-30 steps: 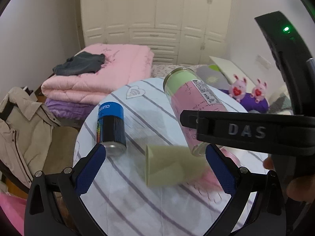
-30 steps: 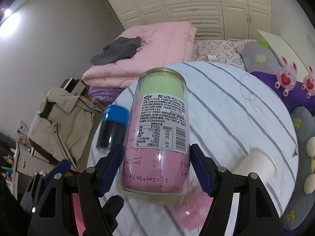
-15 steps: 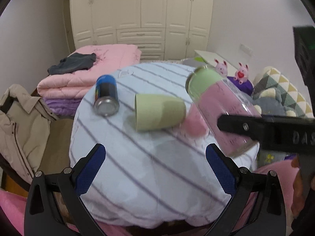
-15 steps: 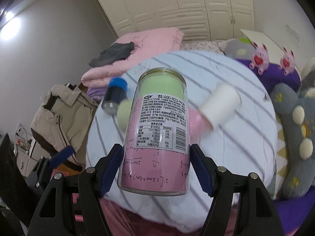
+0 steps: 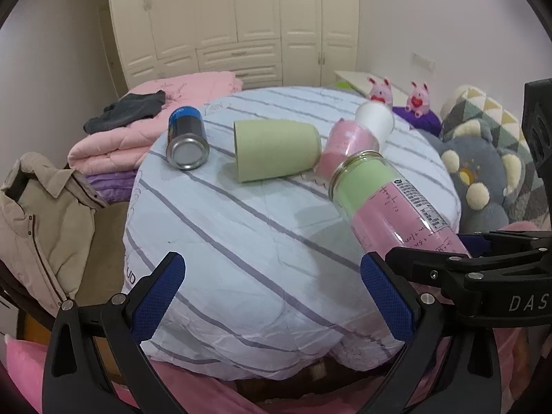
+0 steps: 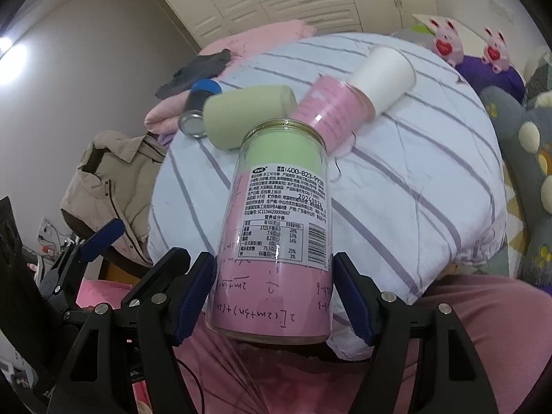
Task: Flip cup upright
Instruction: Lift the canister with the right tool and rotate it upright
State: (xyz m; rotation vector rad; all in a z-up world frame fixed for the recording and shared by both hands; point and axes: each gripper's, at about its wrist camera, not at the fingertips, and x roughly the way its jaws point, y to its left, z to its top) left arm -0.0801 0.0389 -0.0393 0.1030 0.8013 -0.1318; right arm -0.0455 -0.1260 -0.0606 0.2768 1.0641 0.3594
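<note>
My right gripper [image 6: 274,296] is shut on a clear cylindrical cup with pink and green paper inside [image 6: 279,227], held tilted over the near edge of the round striped table [image 6: 431,186]. It also shows in the left wrist view [image 5: 386,200]. My left gripper [image 5: 272,296] is open and empty, in front of the table's near edge [image 5: 241,241]. A green cup [image 5: 276,150], a pink cup [image 5: 345,145] and a white cup [image 5: 374,119] lie on their sides on the table.
A blue and black can [image 5: 186,134] lies on its side at the table's left. Folded pink quilts [image 5: 155,117] lie behind, a beige coat [image 5: 38,220] at left, plush toys [image 5: 483,172] at right.
Both grippers have pulled back from the table. The right gripper carried the clear cup back and lower, toward the near edge. The cups on the table now sit farther away.
</note>
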